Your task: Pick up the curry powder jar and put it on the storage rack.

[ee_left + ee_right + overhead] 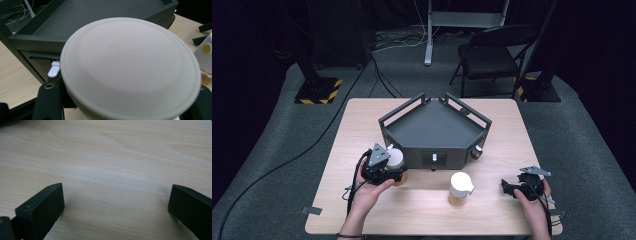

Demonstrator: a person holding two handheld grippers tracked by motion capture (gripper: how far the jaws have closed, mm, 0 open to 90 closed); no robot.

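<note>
Two hand-held grippers at the wooden table [362, 120]; two lidded jars; one dark tray; one folding chair [492, 55] on the floor beyond the far edge.

Left gripper [387, 169]: held in the left hand [369, 192] at the left front corner of the tray [434, 131]; jaws closed in on the first jar [395, 159], gripping it at the sides; in the left gripper view the jar's round off-white lid [130, 67] sits between the two black jaws, one jaw seen at each lower corner; faint raised lettering on the lid, not readable; amber contents just visible under the jar in the high view. Whether the jar's base touches the tabletop cannot be told; jar just beside the tray's front wall.

Second jar [460, 189]: stands upright on the table in front of the tray, between the two grippers, well apart from both; white lid with a pouring spout, amber contents below; its edge also shows at the right of the left gripper view.

Right gripper [514, 187]: in the right hand [532, 205] near the table's right front corner; jaws wide apart, nothing between them; bare wood grain beneath in the right gripper view.

Tray: five-sided, dark grey, railed, flat floor bare; one small white latch [54, 69] on its front wall; one round knob [476, 151] on its right front face.
</note>
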